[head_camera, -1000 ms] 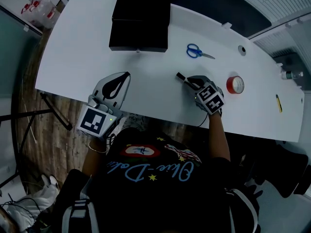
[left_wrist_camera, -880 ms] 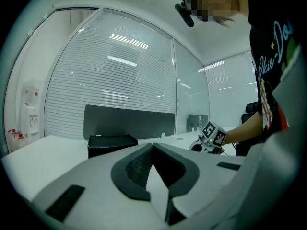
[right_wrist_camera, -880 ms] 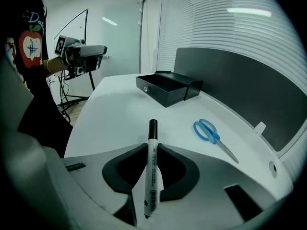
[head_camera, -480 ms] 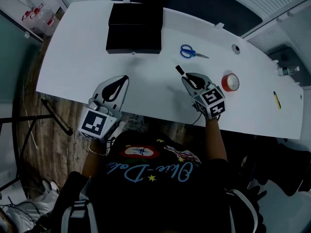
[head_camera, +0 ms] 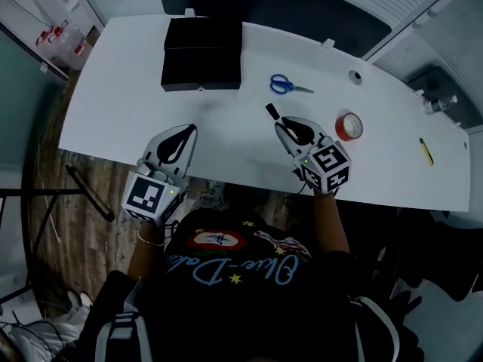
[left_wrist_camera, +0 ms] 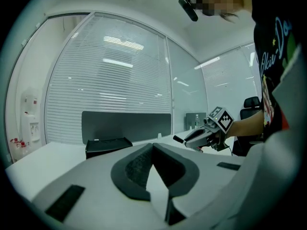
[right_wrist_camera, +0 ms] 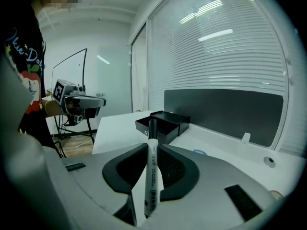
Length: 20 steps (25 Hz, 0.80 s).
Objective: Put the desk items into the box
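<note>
Two hand-held grippers are seen from above over a white bench (head_camera: pixel 113 96). At the left, near the bench's front edge, the left gripper (head_camera: pixel 186 133) has its jaws pressed together with nothing between them. Beyond it, toward the far edge, sits the black box (head_camera: pixel 201 55) with its lid open. To the right of the box lie blue-handled scissors (head_camera: pixel 287 85).

Nearer the person, the right gripper (head_camera: pixel 287 125) pinches a white marker (head_camera: pixel 271 112) with a black cap across its barrel. The capped end sticks out past the jaws and points roughly toward the box. The marker appears lifted clear of the bench. Just right of that gripper lies a red roll of tape (head_camera: pixel 338 127). Farther right, well apart, is a small yellow item (head_camera: pixel 427 151), too small to identify.

The marker looks picked up and ready to carry. The next move calls for taking it left and away from the person, passing above the scissors. Once over the open box, it can be lowered and the jaws spread. The scissors and tape are not yet packed.
</note>
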Available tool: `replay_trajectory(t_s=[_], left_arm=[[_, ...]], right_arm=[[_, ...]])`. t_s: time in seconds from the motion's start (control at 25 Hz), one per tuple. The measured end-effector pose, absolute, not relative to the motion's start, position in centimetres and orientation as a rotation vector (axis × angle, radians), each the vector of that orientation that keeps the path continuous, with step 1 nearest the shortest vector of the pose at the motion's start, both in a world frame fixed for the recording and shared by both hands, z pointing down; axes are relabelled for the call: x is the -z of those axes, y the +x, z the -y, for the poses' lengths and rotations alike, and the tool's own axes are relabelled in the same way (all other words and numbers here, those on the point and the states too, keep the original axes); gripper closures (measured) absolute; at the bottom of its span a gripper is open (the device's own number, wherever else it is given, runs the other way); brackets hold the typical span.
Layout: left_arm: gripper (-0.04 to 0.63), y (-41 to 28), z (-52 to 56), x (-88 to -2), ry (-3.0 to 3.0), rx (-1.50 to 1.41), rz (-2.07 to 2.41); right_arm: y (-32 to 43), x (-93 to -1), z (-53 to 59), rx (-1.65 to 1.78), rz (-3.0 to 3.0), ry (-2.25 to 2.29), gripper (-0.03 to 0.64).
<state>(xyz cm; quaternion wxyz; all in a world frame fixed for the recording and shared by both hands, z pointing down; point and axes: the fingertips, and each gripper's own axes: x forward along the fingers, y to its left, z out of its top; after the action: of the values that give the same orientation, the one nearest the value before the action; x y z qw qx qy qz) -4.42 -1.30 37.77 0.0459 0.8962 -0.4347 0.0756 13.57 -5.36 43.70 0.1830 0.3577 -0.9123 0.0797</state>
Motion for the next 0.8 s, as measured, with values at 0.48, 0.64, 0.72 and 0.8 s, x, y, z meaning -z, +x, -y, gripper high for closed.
replay_trajectory(t_s=[0.48, 0.64, 0.72, 0.8], left_arm=[[0.595, -3.3, -1.9, -37.0, 2.750, -0.226, 1.335], [0.595, -3.1, -3.7, -36.9, 2.754, -0.246, 1.346], [0.595, -3.3, -4.6, -37.0, 2.751, -0.260, 1.362], [0.595, -3.5, -5.7, -36.9, 2.747, -0.251, 1.382]], right_arm=[[14.1, -39.4, 2.0, -0.205, 2.691, 1.077, 0.554], [14.3, -38.4, 0.5, -0.188, 2.723, 1.083, 0.554], [14.1, -38.0, -0.3, -0.186, 2.742, 1.086, 0.554], [14.0, -37.7, -1.2, -0.187, 2.760, 1.082, 0.554]])
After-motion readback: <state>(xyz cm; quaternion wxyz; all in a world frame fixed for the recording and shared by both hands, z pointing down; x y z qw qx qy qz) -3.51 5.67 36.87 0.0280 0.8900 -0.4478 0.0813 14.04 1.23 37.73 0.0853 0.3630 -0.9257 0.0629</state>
